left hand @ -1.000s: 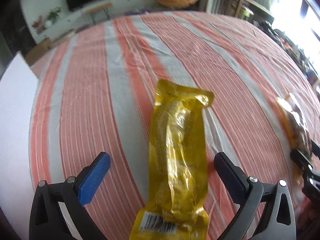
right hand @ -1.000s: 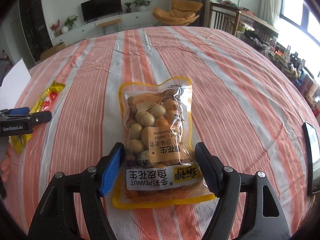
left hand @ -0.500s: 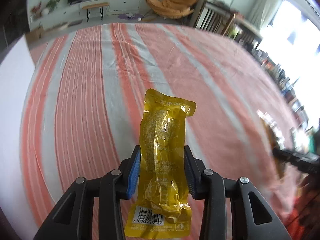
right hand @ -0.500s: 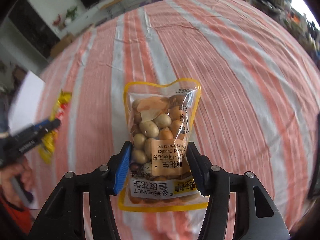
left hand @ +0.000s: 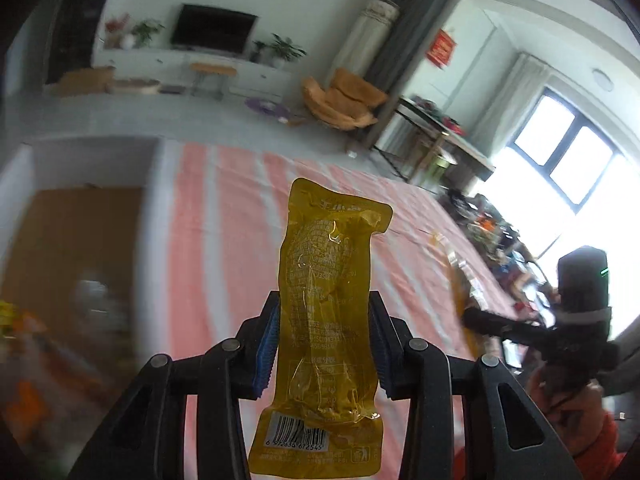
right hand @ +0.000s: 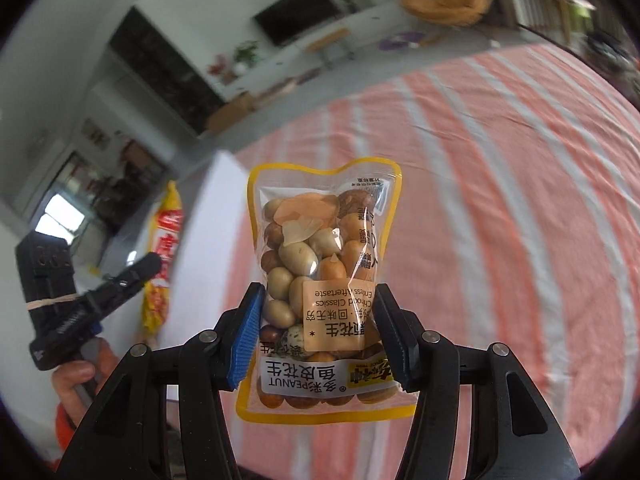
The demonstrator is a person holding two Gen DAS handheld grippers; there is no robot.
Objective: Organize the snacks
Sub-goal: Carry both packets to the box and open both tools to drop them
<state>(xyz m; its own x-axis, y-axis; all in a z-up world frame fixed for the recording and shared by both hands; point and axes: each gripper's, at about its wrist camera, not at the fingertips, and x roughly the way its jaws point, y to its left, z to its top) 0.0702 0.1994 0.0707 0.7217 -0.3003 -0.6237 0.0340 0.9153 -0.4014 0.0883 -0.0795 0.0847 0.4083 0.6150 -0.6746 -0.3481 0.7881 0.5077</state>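
Note:
My left gripper [left hand: 323, 344] is shut on a long yellow snack pouch [left hand: 328, 308] and holds it upright, lifted off the striped tablecloth [left hand: 224, 248]. My right gripper [right hand: 316, 336] is shut on a clear, yellow-edged bag of peanuts [right hand: 324, 264], also lifted above the tablecloth [right hand: 500, 200]. In the right wrist view the left gripper [right hand: 132, 276] shows at the left with the yellow pouch [right hand: 162, 264]. In the left wrist view the right gripper [left hand: 472, 316] shows at the right with the peanut bag [left hand: 460, 276].
An open cardboard box [left hand: 68, 248] with blurred coloured items inside sits to the left of the table; its white wall [right hand: 208, 216] shows in the right wrist view. Behind the table are a TV unit, an orange chair [left hand: 340, 100] and a side table.
Both grippers closed on their packs and lifted them off the table. Both views have swung up and to the left, toward the box.

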